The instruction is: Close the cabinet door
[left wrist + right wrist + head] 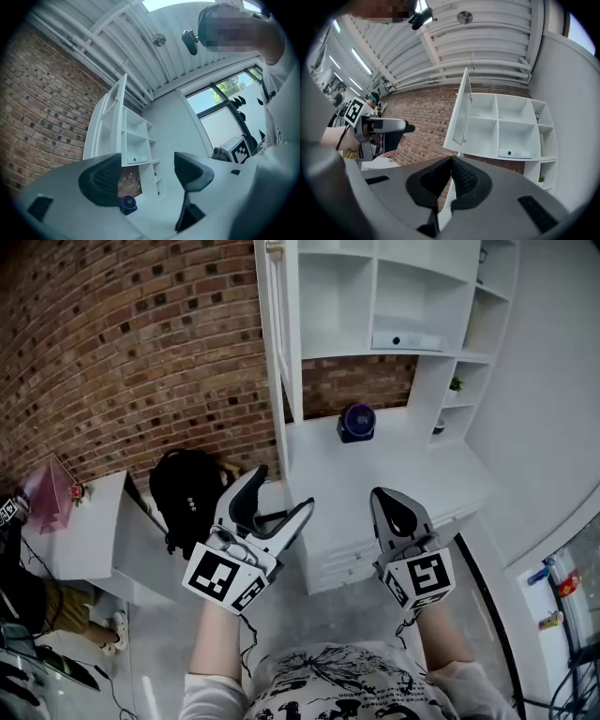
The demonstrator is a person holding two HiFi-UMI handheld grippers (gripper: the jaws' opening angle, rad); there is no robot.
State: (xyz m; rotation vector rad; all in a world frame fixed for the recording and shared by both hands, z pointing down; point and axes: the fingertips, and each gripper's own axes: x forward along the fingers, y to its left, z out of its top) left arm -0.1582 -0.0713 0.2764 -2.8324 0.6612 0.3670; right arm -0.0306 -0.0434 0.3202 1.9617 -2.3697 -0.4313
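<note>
Left gripper (281, 487) released, right gripper (382, 495) clenched empty — well clear of the open cabinet door (277, 352), broadside only in right gripper view.

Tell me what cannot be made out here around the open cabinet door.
Cabinet door: seen edge-on in the head view, its top cut off by the upper edge.
Purple object on the counter: too small to identify; the left gripper partly covers it in the left gripper view.
White device on the shelf: too small to identify, every view.

Smooth cabinet door (278, 352), rough brick wall (141, 352)
</note>
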